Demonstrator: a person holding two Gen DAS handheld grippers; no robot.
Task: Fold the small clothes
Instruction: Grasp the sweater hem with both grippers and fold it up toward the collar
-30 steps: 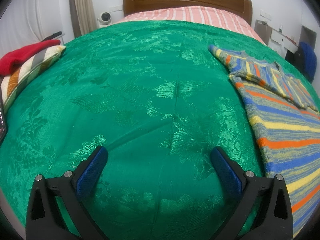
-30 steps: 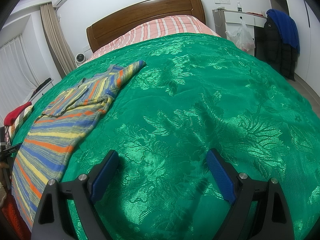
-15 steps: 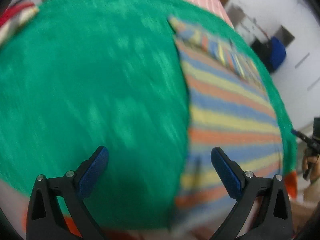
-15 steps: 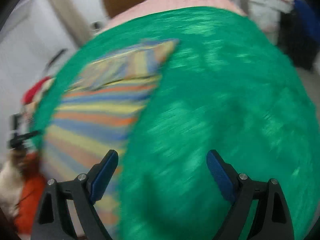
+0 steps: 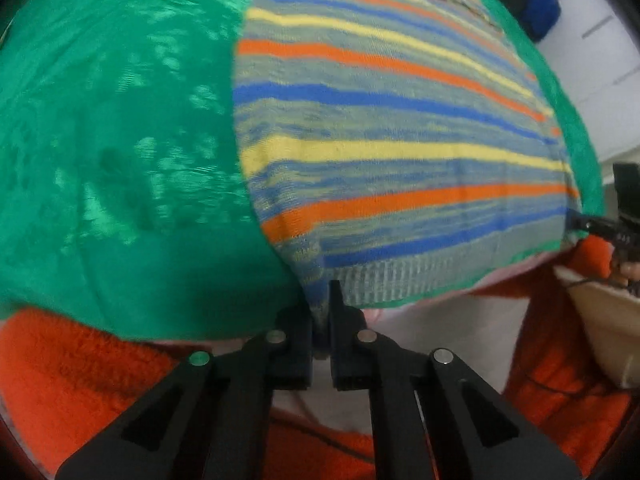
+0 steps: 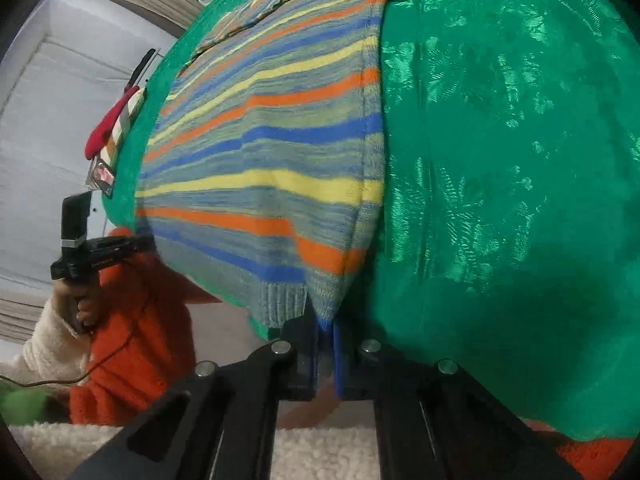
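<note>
A striped knit sweater (image 5: pixel 392 120) in blue, yellow, orange and grey lies flat on the green bedspread (image 5: pixel 120 140), its ribbed hem at the near bed edge. My left gripper (image 5: pixel 320 316) is shut on the hem's left corner. My right gripper (image 6: pixel 326 328) is shut on the hem's right corner of the same sweater (image 6: pixel 272 152), beside the green bedspread (image 6: pixel 500 160). Each gripper shows in the other's view: the right one in the left wrist view (image 5: pixel 612 228), the left one in the right wrist view (image 6: pixel 96 256).
The person's orange and cream sleeves (image 6: pixel 120 340) hang below the bed edge. A red item on a striped pillow (image 6: pixel 112 120) lies at the bed's far left side. A blue garment (image 5: pixel 540 4) hangs beyond the bed at the right.
Both grippers swung from open above the bedspread down to the near bed edge and shut on the sweater's hem corners.
</note>
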